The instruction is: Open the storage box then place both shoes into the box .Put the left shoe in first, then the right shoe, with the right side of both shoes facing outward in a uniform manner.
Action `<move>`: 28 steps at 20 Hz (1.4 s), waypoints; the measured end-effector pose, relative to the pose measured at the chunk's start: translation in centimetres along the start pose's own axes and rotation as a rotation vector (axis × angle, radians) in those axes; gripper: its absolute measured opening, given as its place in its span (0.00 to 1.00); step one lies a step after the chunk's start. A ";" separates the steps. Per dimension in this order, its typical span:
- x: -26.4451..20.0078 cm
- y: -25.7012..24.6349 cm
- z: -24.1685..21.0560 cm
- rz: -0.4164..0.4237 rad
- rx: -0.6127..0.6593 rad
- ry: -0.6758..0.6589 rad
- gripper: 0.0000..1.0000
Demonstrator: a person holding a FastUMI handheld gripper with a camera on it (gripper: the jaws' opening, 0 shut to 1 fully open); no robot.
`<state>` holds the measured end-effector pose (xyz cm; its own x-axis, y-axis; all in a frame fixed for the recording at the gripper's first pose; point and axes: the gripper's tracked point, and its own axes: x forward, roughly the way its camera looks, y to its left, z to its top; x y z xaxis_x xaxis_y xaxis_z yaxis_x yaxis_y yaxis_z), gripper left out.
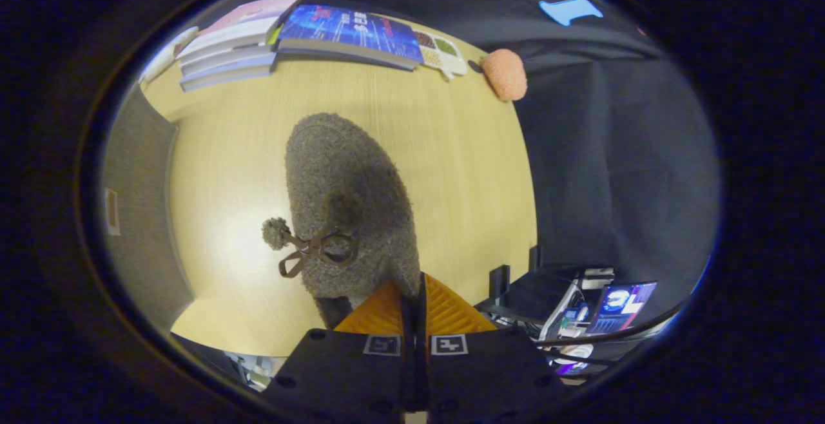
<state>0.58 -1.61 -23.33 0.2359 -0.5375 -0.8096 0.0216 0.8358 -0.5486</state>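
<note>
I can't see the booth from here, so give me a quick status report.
Jaws closed on the fuzzy grey shoe's rim, gripper holding it above the table. Storage box just left. Books beyond, nothing in the way.

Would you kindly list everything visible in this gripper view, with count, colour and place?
fuzzy shoe: one, grey-brown with a bow and pompom, held up just ahead of the tongs, above the table
table: one, light wood, beneath the shoe
books: several, stacked, blue and pale covers, on the table's far side
fluffy item: one, orange, table's far corner
storage box: one, grey, beside the table
laptop: one, lit, beyond the table edge
tongs: one, fingers closed on the shoe's heel edge
</note>
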 end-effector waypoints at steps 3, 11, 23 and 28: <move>-6.1 0.4 1.5 -0.036 0.022 -0.081 0.03; -19.8 8.9 3.8 0.077 0.077 -0.193 0.03; -17.8 24.7 2.4 0.296 0.092 -0.057 0.03; -13.6 27.0 2.0 0.315 0.102 -0.010 0.04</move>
<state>-0.12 28.50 -26.78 0.2558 -0.2499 -0.9339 0.0429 0.9680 -0.2473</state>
